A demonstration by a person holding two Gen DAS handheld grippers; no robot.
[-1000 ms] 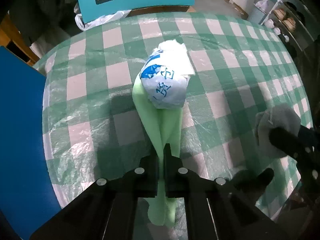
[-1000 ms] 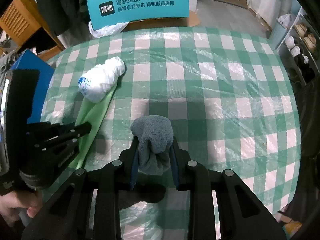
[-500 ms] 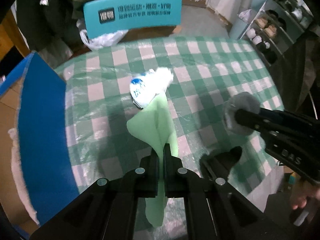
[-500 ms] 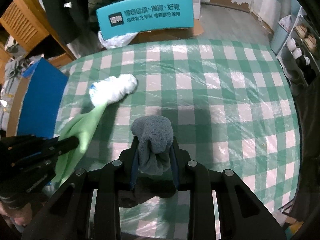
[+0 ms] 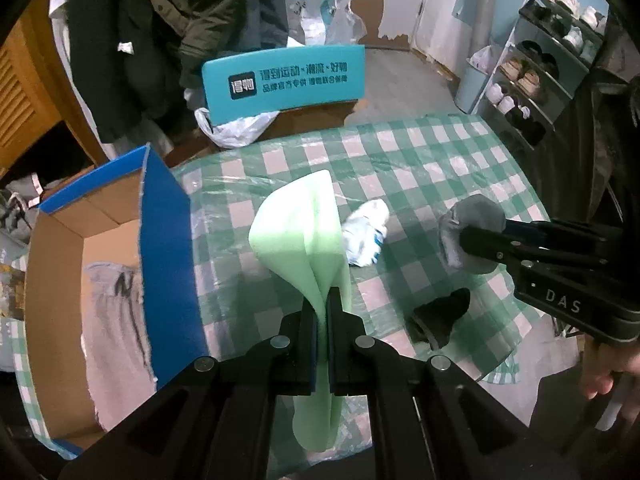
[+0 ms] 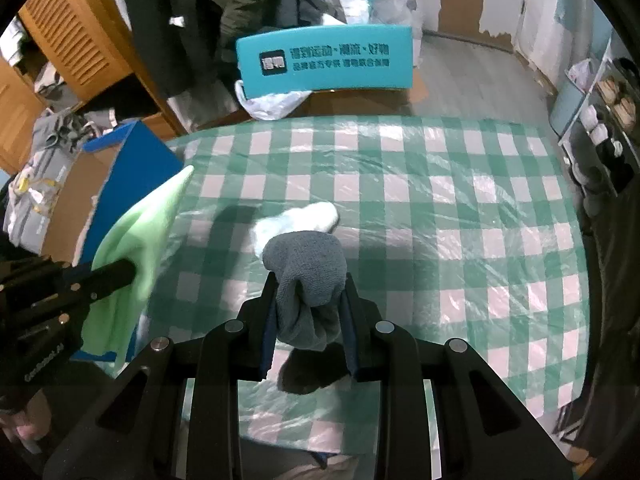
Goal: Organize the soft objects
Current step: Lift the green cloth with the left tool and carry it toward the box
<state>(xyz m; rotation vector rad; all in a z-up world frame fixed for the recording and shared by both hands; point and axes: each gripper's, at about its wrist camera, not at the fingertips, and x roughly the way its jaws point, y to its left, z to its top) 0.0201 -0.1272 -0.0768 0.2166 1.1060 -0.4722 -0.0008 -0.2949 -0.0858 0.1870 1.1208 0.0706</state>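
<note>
My left gripper is shut on a light green cloth that hangs lifted above the checked table. From the right wrist view the same green cloth hangs at the left, near the blue-sided cardboard box. My right gripper is shut on a bunched grey cloth, held above the table; the grey cloth shows at the right of the left wrist view. A white plastic bag with blue print lies on the table between the two grippers, partly hidden behind the grey cloth in the right wrist view.
The open cardboard box stands at the table's left edge with a pale printed garment inside. A teal chair back stands beyond the far edge. A shoe rack is at the far right. A person's hand holds the right gripper.
Both grippers have risen with their cloths. The green cloth has come off the table and away from the white bag, toward the box. The box's inside has come into view.
</note>
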